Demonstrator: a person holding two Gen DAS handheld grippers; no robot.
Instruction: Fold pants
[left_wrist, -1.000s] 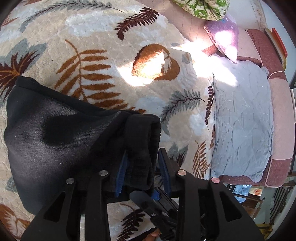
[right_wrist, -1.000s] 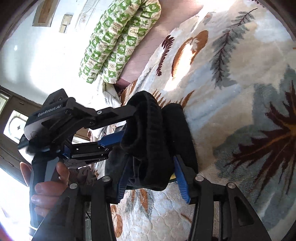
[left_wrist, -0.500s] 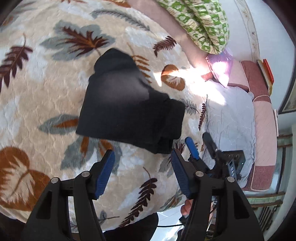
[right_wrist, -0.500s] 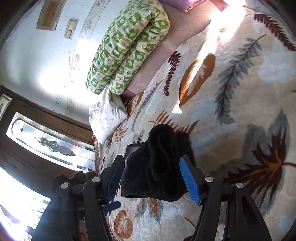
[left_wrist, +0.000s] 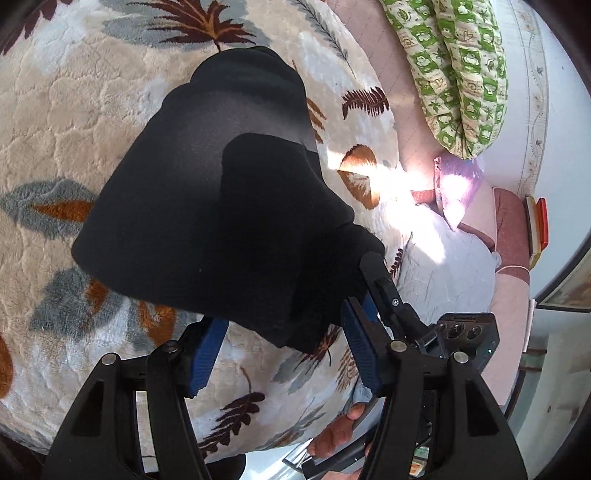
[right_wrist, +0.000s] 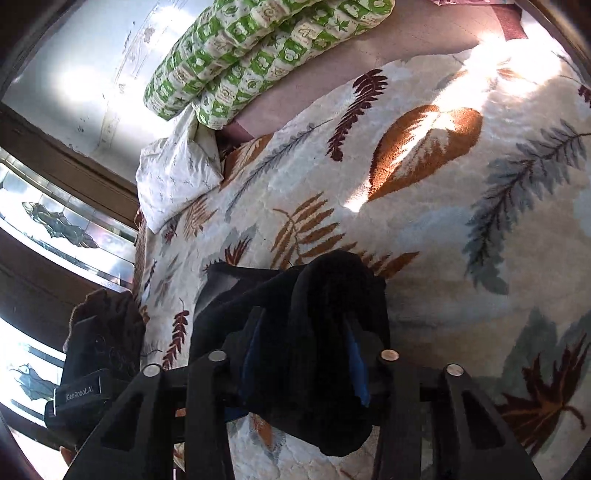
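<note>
Half a second ago the left gripper (left_wrist: 282, 354) hung well back from the pants (left_wrist: 221, 206) with its blue pads spread; now it sits closer, the near edge of the folded cloth lying between the pads, one pad (left_wrist: 205, 354) at the lower left edge and the other at the lower right. Its jaws stand wide apart and grip nothing, though the cloth reaches in between them. Over the same half second the right gripper (right_wrist: 303, 354) has gone from open beside the bundle to closed in on it: in the right wrist view its blue pads (right_wrist: 356, 365) press a thick black fold from both sides, and cloth hangs down below the jaws.

From the left wrist view the pants lie as a dark, folded, several-layered bundle on the blanket (left_wrist: 74, 129), a cream plush spread with brown, grey and maroon leaves. One thick layer is doubled over on the right half of the bundle. The right gripper shows there too, its black finger (left_wrist: 376, 273) touching the bundle's right edge, with a hand (left_wrist: 340, 432) below it on the handle.

Beyond the blanket a green patterned quilt (right_wrist: 258, 55) lies rolled along the wall, and a white pillow (right_wrist: 177, 177) sits beside it. Bright sun falls across the far part of the blanket.
</note>
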